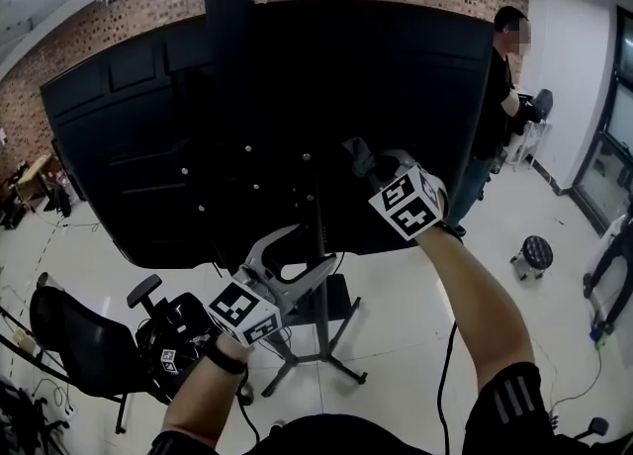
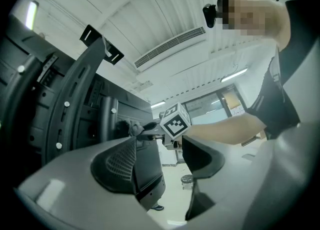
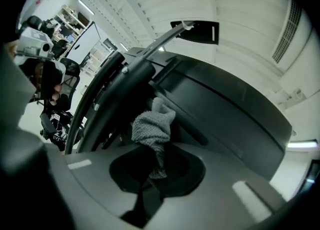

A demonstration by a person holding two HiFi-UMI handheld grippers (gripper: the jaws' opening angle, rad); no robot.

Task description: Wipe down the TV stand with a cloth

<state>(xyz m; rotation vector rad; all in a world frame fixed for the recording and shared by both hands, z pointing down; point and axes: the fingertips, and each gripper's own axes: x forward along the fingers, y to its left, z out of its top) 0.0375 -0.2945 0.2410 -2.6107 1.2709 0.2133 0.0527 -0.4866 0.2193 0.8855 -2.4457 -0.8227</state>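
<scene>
Behind the large black TV, the right gripper has its fingers clamped on a bunched grey cloth. The cloth sits against the upper column of the TV stand, at the screen's back panel. Lower and to the left, the left gripper hovers just beside the stand's pole, its fingers apart with nothing between them. A person stands at the far right, near a round stool on the white floor.

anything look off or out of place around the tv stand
Nothing stands out: the TV stand is upright, the grey cloth sits pinched in the right gripper, and the left gripper is open and empty.
</scene>
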